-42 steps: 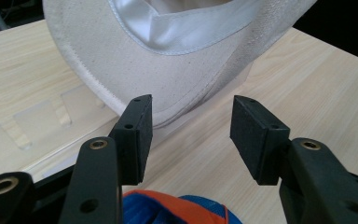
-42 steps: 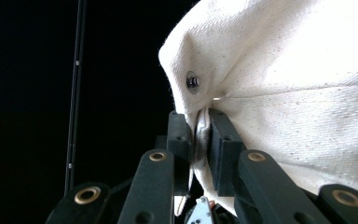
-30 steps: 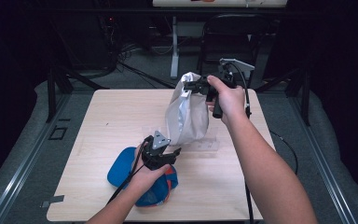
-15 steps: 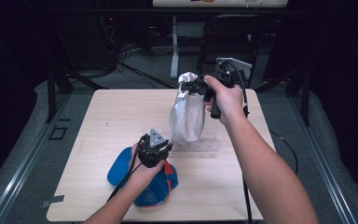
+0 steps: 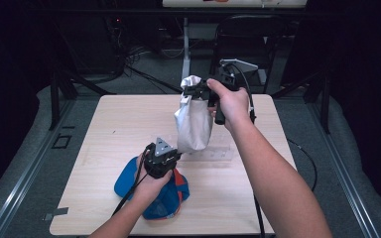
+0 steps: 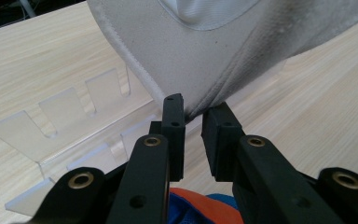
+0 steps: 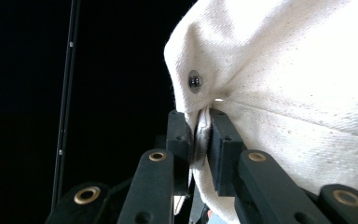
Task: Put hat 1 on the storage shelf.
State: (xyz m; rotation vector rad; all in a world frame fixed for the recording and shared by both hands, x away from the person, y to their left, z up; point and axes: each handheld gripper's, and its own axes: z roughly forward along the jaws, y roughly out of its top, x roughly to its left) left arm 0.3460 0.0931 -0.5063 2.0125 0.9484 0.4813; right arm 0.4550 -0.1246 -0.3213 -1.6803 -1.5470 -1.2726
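In the high view, a pale wooden table [image 5: 129,129] fills the middle. The right gripper [image 5: 194,92], held in the person's right hand [image 5: 230,101] at about one o'clock from the table's centre, holds an off-white canvas cap [image 5: 193,124] up off the table by its top edge, so the cap hangs down below the jaws. The left gripper [image 5: 174,154], in the left hand [image 5: 151,181] at about six o'clock, meets the cap's lowest edge. Under that hand lies a blue and orange fabric cap [image 5: 166,201], flat on the table at six to seven o'clock. A clear acrylic slotted rack [image 5: 218,154] lies on the table just beside the hanging cap, at about four o'clock from it.

In the left gripper view, the two black jaws rise from six o'clock; they have just been closing and now stand narrowly apart, with the off-white cap's [image 6: 205,60] lowest fold tucked between their tips. Whether the pads [image 6: 173,122] already press it I cannot tell. The clear rack [image 6: 74,121] lies at nine o'clock, and a strip of the blue and orange cap [image 6: 200,207] shows at six o'clock between the jaw arms.

In the right gripper view, the jaws are clamped on a pinched fold of the off-white cap [image 7: 298,93], which spreads toward two o'clock. A small metal eyelet [image 7: 195,81] sits just above the pinch, at twelve o'clock from the jaw tips.
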